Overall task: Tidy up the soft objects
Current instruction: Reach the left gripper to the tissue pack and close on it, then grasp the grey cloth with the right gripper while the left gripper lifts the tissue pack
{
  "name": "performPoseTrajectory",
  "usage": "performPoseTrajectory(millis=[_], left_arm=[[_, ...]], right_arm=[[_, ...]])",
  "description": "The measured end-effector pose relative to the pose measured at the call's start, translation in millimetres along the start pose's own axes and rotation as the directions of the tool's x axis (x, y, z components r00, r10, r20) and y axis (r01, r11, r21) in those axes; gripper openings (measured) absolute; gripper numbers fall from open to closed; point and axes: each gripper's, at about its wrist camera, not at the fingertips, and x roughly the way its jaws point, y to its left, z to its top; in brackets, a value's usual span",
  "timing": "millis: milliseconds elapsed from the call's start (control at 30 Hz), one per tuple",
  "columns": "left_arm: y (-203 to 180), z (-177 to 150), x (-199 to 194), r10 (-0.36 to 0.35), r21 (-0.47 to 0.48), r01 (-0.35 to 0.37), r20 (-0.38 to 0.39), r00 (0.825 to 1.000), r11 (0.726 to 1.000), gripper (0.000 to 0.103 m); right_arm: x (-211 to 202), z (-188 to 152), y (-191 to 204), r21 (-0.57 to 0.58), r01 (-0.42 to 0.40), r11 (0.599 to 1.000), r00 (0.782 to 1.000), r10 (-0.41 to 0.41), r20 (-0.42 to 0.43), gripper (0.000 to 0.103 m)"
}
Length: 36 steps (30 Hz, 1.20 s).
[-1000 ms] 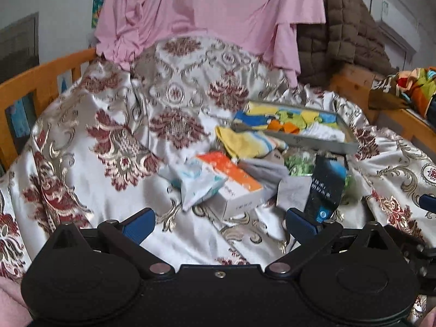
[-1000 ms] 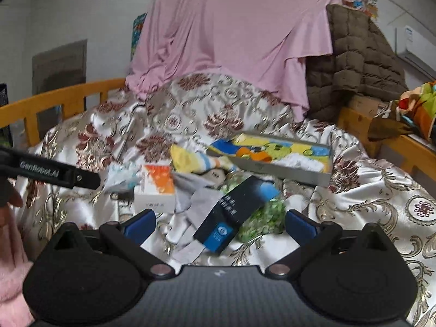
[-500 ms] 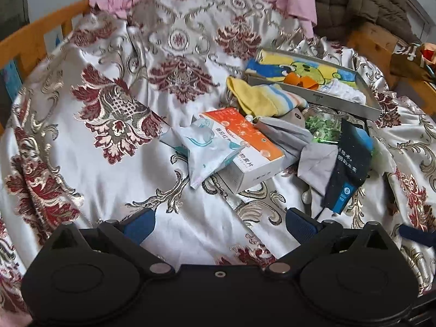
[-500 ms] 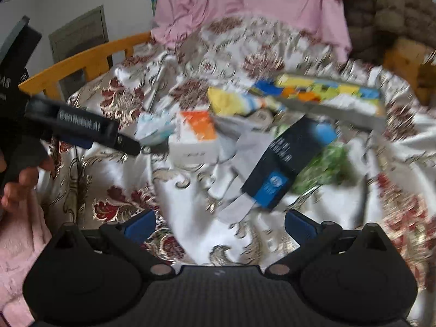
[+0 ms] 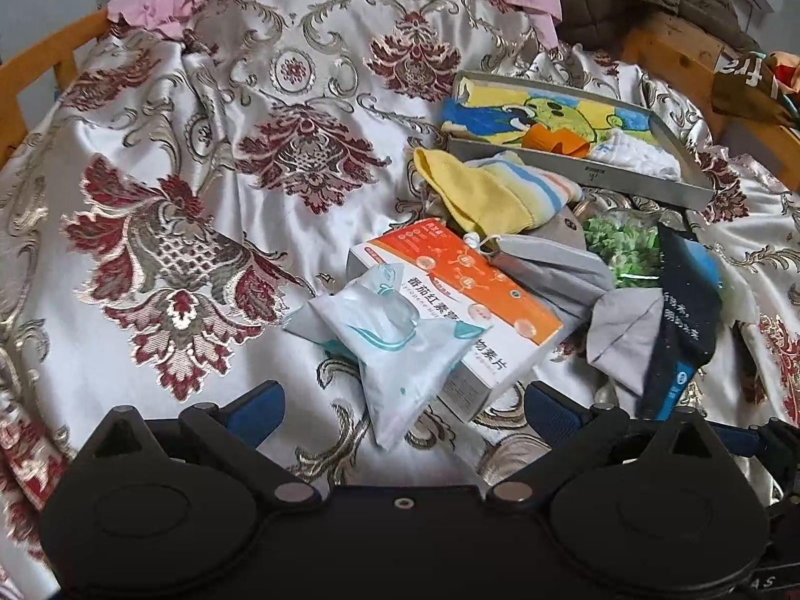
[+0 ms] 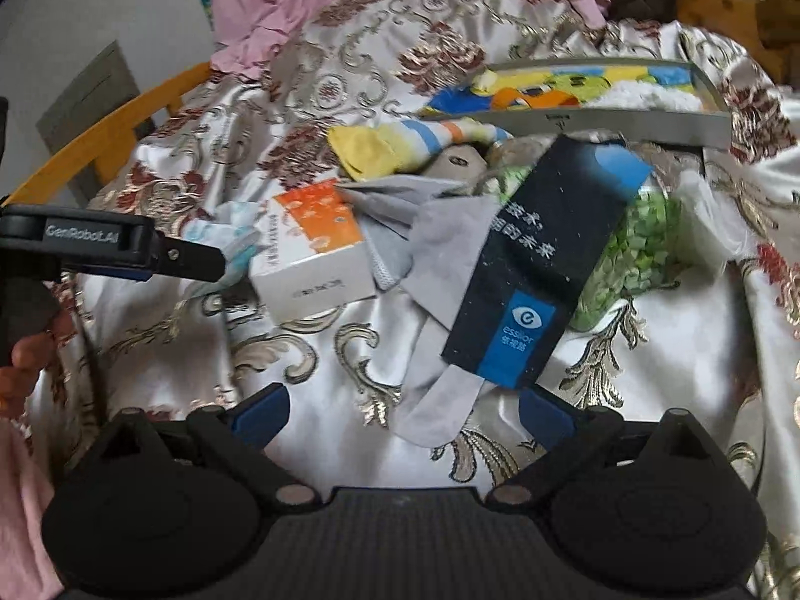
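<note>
The soft things lie in a loose heap on the brocade bedcover (image 5: pixel 210 160), just in front of the grey tray (image 5: pixel 645 185), which serves as the landmark here. A yellow striped sock (image 5: pixel 480 195) rests against the tray's near wall. Nearer than that, grey cloths (image 5: pixel 560 270) sprawl under a dark lens cloth (image 6: pixel 540 260), with a bag of green bits (image 6: pixel 635 255) beside them on the tray's right-hand side. Farthest from the tray on the left sits an orange-and-white box (image 5: pixel 475 300), and a pale tissue pack (image 5: pixel 395 335) leans on its near end. The tray itself already holds a cartoon-print cloth (image 5: pixel 545 110) and something white, so sorting seems partly done.

The left gripper (image 5: pixel 402 402) hovers just short of the tissue pack, fingers spread wide and holding nothing. The right gripper (image 6: pixel 402 412) hangs over the near tail of a grey cloth, likewise spread and empty. Both appear to be closing in for a pick, so the step in hand looks like the reach.

Next, each gripper probably needs to drop until its fingers straddle a fold, then pinch. The tissue pack is slippery and overlaps the box, so the left should take the free near corner. The grey cloth lies under the lens cloth, which may drag along when lifted.
</note>
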Motion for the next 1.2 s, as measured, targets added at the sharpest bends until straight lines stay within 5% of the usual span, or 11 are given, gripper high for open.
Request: performPoseTrajectory(millis=[400,733,933,1200], left_arm=[[32,14,25,-0.144,-0.255,0.138,-0.003,0.990,0.957,0.101],[46,13,31,-0.158,-0.358,0.149,0.004,0.987,0.922,0.077],[46,11,30,-0.162,-0.355,0.154,0.007,0.987,0.922,0.058],[42,5,25,-0.177,-0.334,0.167,-0.001,0.984,0.928,0.050]], right_arm=[[30,4,-11,0.150,-0.032,0.988,0.999,0.032,0.002,0.085],[38,6,-14,0.211,-0.010,0.977,1.000,0.006,0.019,0.074],[39,5,-14,0.204,0.027,0.978,0.999,-0.031,0.015,0.052],[37,2,-9,0.158,0.015,0.987,1.000,-0.017,0.012,0.017]])
